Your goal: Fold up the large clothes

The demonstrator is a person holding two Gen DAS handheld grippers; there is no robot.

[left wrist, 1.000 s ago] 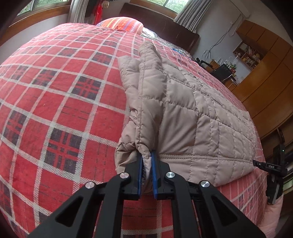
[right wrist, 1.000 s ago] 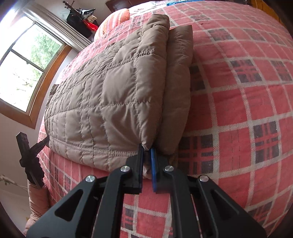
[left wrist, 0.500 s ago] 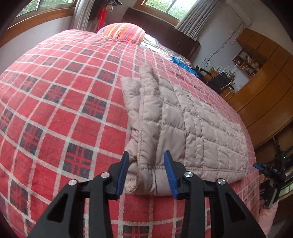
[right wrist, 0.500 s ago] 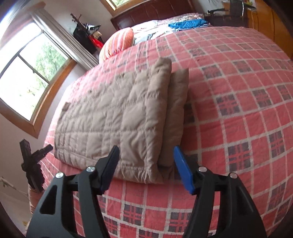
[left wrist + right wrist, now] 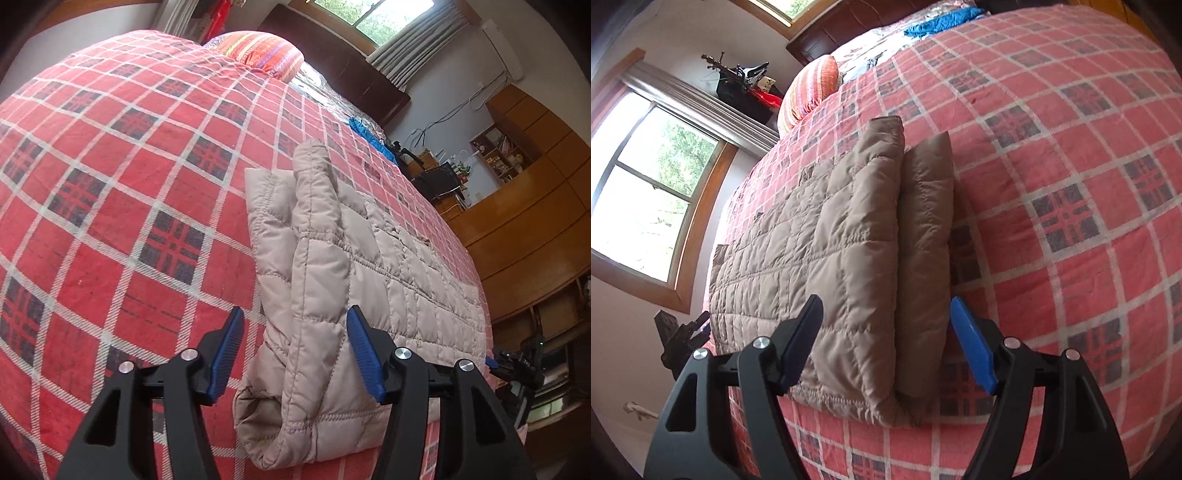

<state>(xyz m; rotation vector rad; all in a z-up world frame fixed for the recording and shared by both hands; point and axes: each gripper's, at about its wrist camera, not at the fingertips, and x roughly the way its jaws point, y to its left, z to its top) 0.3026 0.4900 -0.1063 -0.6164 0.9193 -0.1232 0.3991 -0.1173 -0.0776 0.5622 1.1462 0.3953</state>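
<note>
Hidden: the quilted jacket's (image 5: 343, 280) collar and sleeves are folded out of sight.
Jacket: lies folded on the plaid bed (image 5: 129, 177).
Changed: left tongs (image 5: 295, 354) and right tongs (image 5: 886, 354), clamped on its edge a second ago, now gape empty.

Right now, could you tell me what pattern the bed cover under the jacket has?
The bed cover is red plaid with white lines and dark squares, clearest in the left wrist view.

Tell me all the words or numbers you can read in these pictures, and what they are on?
There are none that can be read.
The beige quilted jacket shows no label or brand.
The red plaid bedspread has only its pattern.
The things on the wooden shelf by the wall are too small and blurred to read.
The black box above the window shows no clear writing.
</note>
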